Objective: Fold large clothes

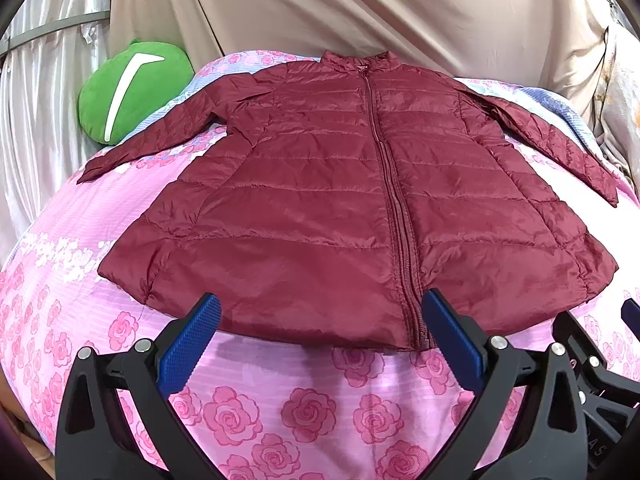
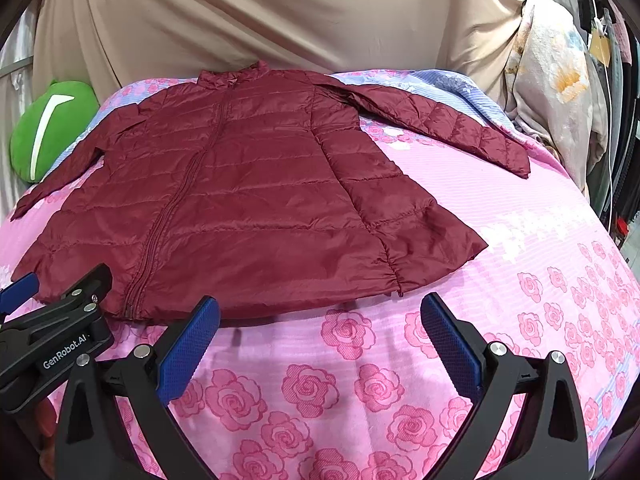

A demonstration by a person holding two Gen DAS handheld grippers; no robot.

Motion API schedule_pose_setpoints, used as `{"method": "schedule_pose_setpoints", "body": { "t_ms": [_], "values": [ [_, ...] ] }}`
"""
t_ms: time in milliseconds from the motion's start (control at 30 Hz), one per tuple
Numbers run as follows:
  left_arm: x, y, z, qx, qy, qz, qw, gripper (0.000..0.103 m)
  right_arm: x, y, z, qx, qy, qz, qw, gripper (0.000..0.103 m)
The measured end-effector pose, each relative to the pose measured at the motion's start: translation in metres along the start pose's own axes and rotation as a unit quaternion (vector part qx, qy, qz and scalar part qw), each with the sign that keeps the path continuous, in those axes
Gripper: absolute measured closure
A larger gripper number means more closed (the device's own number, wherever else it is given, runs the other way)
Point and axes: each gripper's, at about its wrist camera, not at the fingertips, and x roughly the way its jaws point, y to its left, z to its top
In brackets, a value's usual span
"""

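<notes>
A dark red quilted jacket (image 1: 340,208) (image 2: 240,200) lies flat and zipped on a pink rose-print bed sheet (image 1: 304,408) (image 2: 340,380), collar far, hem near, both sleeves spread out. My left gripper (image 1: 320,312) hovers open just before the hem, close to the zipper's bottom end. My right gripper (image 2: 320,312) is open too, over the sheet in front of the hem's right half. Neither holds anything. The other gripper's black body shows at the frame edge in each view.
A green plush cushion (image 1: 132,88) (image 2: 44,132) sits at the bed's far left by the left sleeve. A beige curtain (image 1: 360,8) hangs behind the bed. Bundled pale floral fabric (image 2: 560,92) and hanging items stand at the right.
</notes>
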Motion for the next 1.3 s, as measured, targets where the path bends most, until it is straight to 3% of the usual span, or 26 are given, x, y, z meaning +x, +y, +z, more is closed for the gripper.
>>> {"method": "schedule_pose_setpoints", "body": {
  "t_ms": [1300],
  "values": [
    [0.0011, 0.0035, 0.0018, 0.001, 0.005, 0.005, 1.0, 0.005, 0.0, 0.0075, -0.0015, -0.005, 0.001, -0.001, 1.0, 0.005]
  ]
}}
